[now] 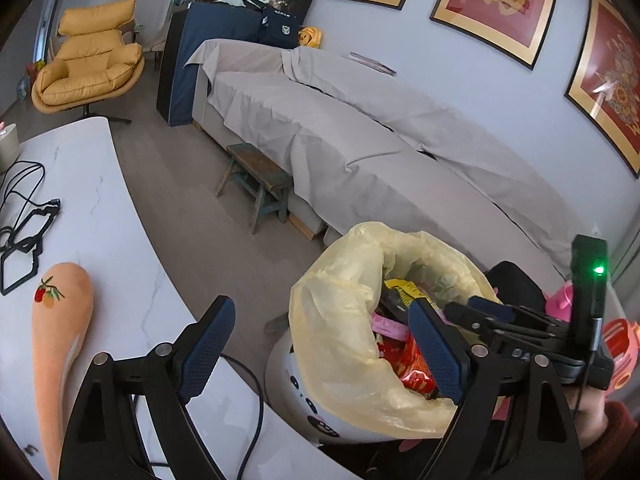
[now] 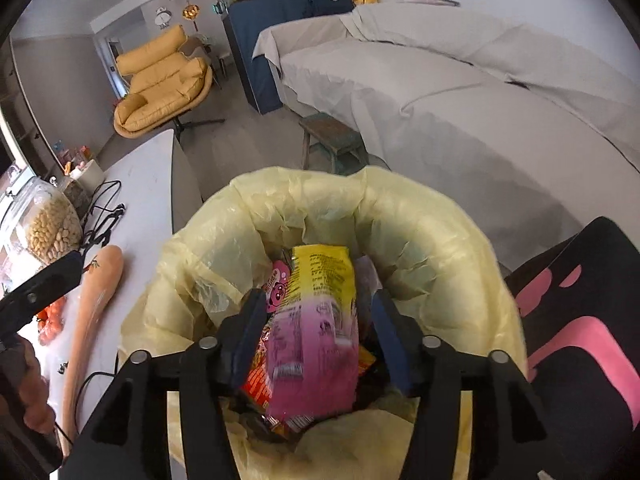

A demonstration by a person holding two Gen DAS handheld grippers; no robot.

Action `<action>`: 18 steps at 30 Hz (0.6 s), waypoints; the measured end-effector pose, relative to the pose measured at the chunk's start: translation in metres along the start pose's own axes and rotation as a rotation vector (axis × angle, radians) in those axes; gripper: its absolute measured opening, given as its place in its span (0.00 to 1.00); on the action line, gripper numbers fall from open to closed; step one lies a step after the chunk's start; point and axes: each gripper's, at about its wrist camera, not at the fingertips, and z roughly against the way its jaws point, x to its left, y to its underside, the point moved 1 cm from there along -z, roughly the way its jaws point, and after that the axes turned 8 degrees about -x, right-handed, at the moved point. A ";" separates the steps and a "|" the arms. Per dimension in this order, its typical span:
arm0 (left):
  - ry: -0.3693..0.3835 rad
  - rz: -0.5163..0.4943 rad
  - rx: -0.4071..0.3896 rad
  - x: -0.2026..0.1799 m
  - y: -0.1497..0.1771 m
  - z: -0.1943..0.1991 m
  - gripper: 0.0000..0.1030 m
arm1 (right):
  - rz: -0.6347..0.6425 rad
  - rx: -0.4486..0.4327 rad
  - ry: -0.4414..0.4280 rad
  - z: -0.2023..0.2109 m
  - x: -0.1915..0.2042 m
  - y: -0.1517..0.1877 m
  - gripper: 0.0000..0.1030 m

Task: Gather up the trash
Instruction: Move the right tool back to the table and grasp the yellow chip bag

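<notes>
A white bin lined with a yellow plastic bag [image 1: 340, 320] stands on the floor beside the white table [image 1: 120, 240]; it holds several snack wrappers. In the right wrist view the bag [image 2: 420, 240] fills the middle. My right gripper [image 2: 316, 320] is open over the bin mouth, with a pink and yellow snack wrapper [image 2: 316, 320] lying loose between its fingers, blurred. The right gripper also shows in the left wrist view [image 1: 480, 312]. My left gripper [image 1: 320, 344] is open and empty, spanning the table edge and the bin.
An orange pillow [image 1: 60, 340], black cables [image 1: 24, 216] and a jar of peanuts [image 2: 44, 228] lie on the table. A grey covered sofa [image 1: 360, 128], a small wooden stool [image 1: 260, 184] and a yellow armchair [image 1: 88, 64] stand beyond. A black and pink chair [image 2: 580, 320] is right of the bin.
</notes>
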 end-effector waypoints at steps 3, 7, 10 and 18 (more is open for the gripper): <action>0.005 -0.016 0.001 -0.010 0.001 0.001 0.86 | -0.002 -0.035 0.008 0.021 -0.005 -0.001 0.59; 0.040 -0.045 0.015 -0.030 0.007 0.004 0.86 | 0.000 -0.106 0.080 0.066 -0.022 0.005 0.71; 0.076 -0.074 0.022 -0.052 0.013 0.005 0.86 | -0.014 -0.141 0.140 0.106 -0.041 0.012 0.73; 0.244 -0.156 0.091 -0.132 0.038 0.004 0.86 | -0.055 -0.160 0.309 0.212 -0.108 0.044 0.77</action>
